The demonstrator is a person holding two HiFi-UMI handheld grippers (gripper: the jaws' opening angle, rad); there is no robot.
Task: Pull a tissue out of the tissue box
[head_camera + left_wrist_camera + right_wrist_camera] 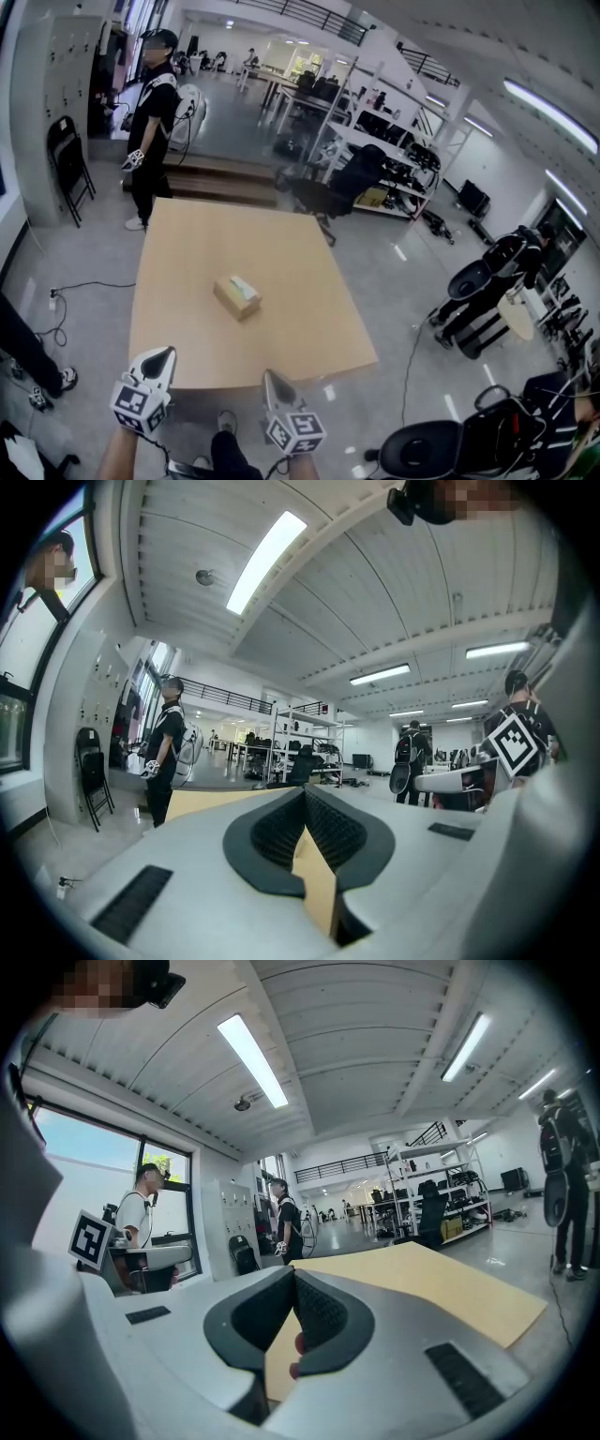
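Head view: tissue box [237, 296] sat mid-table [291, 234], angled, a pale tuft showing at its top slot. Nothing was touching it

Left gripper [161, 358] and right gripper [273, 380] were both at the table's 6 o'clock edge, off the wood and well apart from the box. The box lay at about 1 o'clock from the left tips and 11 o'clock from the right tips. Both noses aimed across the table, roughly level

Left gripper view: jaws of the left gripper [303, 794] pressed together at the tips, nothing between the pads, only tabletop [202, 802] visible through the V behind them. The right unit's marker cube [518, 742] showed at 3 o'clock

Right gripper view: jaws of the right gripper [292, 1274] likewise pressed together, nothing pinched, tabletop [441, 1279] running off toward 2 o'clock. The left unit's marker cube [91, 1239] was at 9 o'clock

Surroundings in the head view: person in black [152, 122] stood off the table's far end at 11 o'clock, black folding chair [70, 164] by the wall at 10 o'clock, dark office chair [323, 192] past the far corner at 1 o'clock, cable [70, 300] on the floor at 9 o'clock
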